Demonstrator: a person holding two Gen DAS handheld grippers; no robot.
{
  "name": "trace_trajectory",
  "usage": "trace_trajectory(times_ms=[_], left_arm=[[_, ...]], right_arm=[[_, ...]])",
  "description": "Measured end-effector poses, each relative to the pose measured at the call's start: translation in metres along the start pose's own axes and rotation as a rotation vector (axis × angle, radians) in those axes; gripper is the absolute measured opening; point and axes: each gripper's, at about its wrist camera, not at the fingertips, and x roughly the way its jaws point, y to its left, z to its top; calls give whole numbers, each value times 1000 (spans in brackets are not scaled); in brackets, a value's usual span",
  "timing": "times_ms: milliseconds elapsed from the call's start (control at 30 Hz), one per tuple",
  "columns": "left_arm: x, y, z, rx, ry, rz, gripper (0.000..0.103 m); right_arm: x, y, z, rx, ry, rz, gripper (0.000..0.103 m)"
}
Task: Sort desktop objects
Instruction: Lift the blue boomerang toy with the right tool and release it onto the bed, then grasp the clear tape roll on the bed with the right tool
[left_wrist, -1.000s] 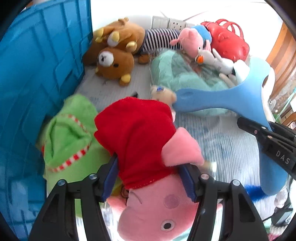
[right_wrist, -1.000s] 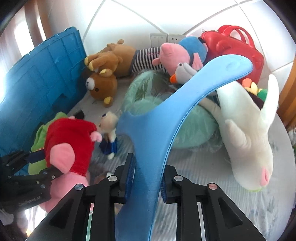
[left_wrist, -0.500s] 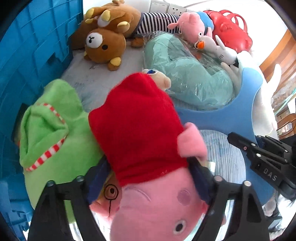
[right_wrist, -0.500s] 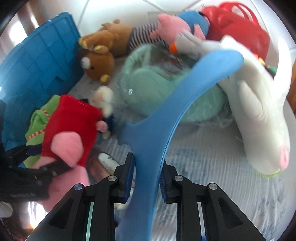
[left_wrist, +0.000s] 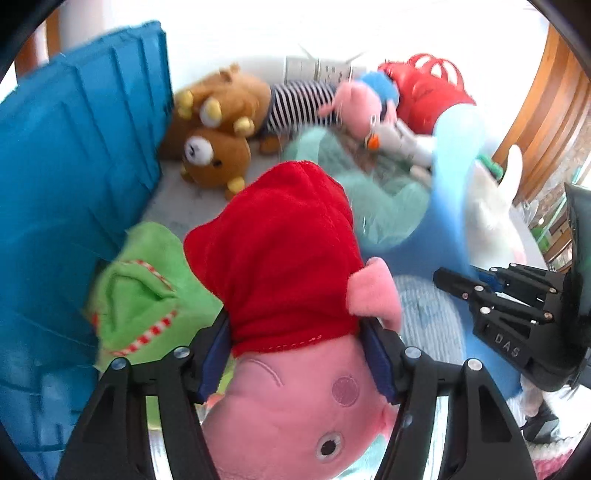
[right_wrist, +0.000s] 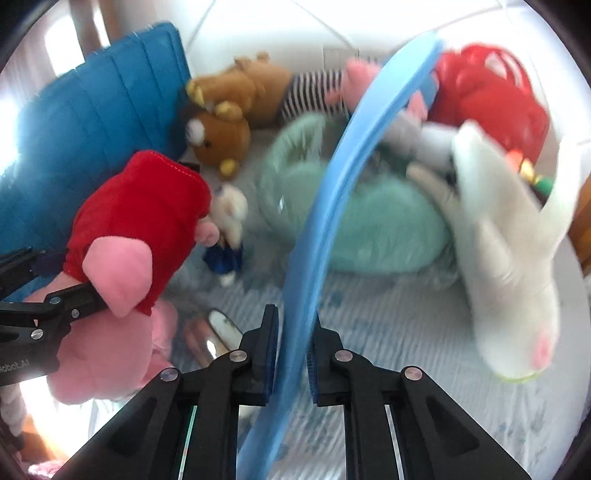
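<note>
1. left gripper (left_wrist: 295, 354) is clamped on the pig plush (left_wrist: 288, 295), held just right of the blue crate (left_wrist: 74, 184).
2. right gripper (right_wrist: 291, 354) pinches the blue hanger (right_wrist: 332, 192), further right of the crate.

The crate (left_wrist: 74, 155) stands left of the bears (left_wrist: 216, 158), cushion (right_wrist: 369, 229) right.

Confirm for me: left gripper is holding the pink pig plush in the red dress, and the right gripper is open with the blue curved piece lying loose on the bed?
Not quite. The left gripper does hold the pink pig plush, but the right gripper is not open: in the right wrist view its fingers are shut on the blue curved piece, which is held up off the bed.
</note>
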Motion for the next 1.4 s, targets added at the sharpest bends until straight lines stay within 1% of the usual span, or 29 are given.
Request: trace_trajectory(times_ms=[67,133,233,300,400,467,500,533,567,700,733,767,800,833,867,900,933,967,1067,1267,1400], left_arm=[[-16,3,0,-2,-32,8,64],[-30,6,-3,-4,-53,14,64],[-44,9,-10,-11,-68,22,64],[-46,13,-18,-19,-62,32,64],[-46,18,-32,-33,-41,42,64],[-43,21,-40,-43,-24,50,64],[-40,23,-45,-49,-14,52,64],[-38,25,-49,-54,-4,54,64],[-36,26,-53,-58,6,56,64],[-26,29,-66,-67,32,61,64],[-24,30,-68,-70,36,60,64],[-23,30,-70,-72,39,60,64],[-21,30,-70,-73,40,60,64],[-19,31,-71,-74,41,60,64],[-19,31,-71,-74,43,58,64],[-18,32,-72,-74,45,56,64],[-18,32,-72,-73,44,55,64],[-18,32,-72,-71,43,55,64],[-17,31,-71,-74,41,54,64],[-13,29,-69,-72,50,61,64],[-11,28,-68,-76,55,63,64]], right_arm=[[-17,6,2,-14,-31,7,14],[-28,12,2,-23,-43,21,14],[-29,19,-6,-16,-22,56,14],[-25,19,-14,1,3,78,15],[-15,17,-32,34,50,111,36],[-9,14,-41,62,66,115,71],[-5,11,-45,79,74,114,78],[-2,8,-49,98,82,115,82],[1,5,-52,113,86,117,82],[5,-6,-55,150,54,110,82],[7,-7,-54,148,53,106,80],[8,-8,-54,146,51,101,75],[7,-7,-52,134,41,68,75],[3,-6,-51,110,18,1,75],[-3,-3,-51,75,-15,-81,76],[-12,1,-50,32,-61,-181,77],[-20,2,-49,11,-93,-243,83],[-28,1,-49,9,-117,-268,89],[-54,-4,-47,20,-183,-272,89],[-89,0,-44,-8,-279,-265,89],[-108,2,-37,-9,-349,-290,89]])
